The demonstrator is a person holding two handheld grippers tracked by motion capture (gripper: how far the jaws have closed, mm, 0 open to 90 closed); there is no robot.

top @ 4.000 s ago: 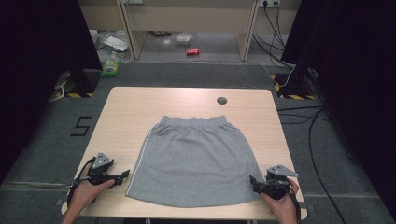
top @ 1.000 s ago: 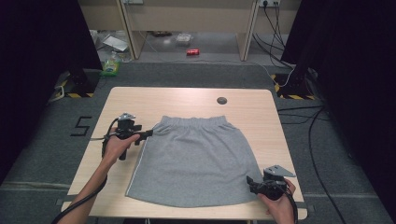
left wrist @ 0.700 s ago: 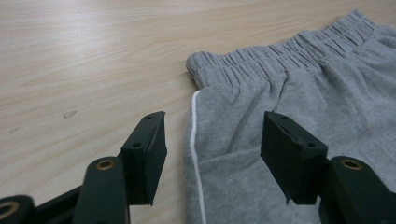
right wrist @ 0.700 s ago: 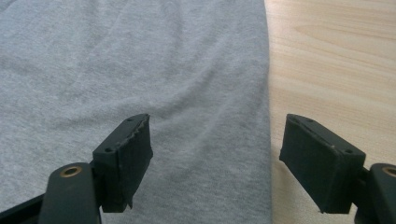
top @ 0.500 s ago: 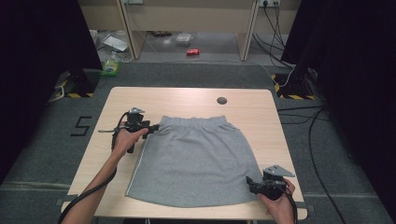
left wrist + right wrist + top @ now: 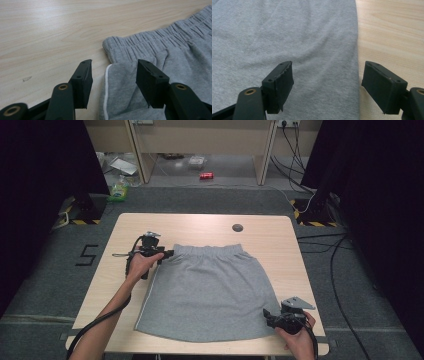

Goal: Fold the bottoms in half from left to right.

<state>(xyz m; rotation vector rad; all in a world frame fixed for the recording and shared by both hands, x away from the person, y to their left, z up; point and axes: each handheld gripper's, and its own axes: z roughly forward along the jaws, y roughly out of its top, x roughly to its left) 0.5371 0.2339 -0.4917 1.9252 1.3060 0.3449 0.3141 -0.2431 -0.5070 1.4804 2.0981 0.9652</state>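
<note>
Since the earlier frames the left hand-held gripper (image 6: 167, 254) has travelled from the near left corner of the tabletop (image 6: 200, 227) up along the garment's left edge to its far left corner, while the right hand-held gripper (image 6: 267, 314) has kept its place at the near right corner. The left one's jaws have just been closing, yet they stand apart: in the left gripper view (image 6: 113, 72) the two black pads flank the corner of the grey skirt (image 6: 210, 290), with the white-piped side seam (image 6: 107, 82) and the end of the gathered waistband (image 6: 140, 45) lying between them, and neither pad presses on the cloth. It is released, holding nothing. The person's left hand (image 6: 139, 265) wraps its grip, the forearm crossing the tabletop from the near edge. The right hand-held gripper is likewise released: in the right gripper view (image 6: 327, 86) its jaws are spread wide, one pad above the grey cloth and the other above bare wood, the skirt's side edge (image 6: 357, 50) running between them untouched. The skirt lies flat and spread in the middle of the pale wooden tabletop, waistband at the far side, hem toward the person. A small dark round disc (image 6: 237, 227) sits in the tabletop beyond the waistband, well apart from it.
</note>
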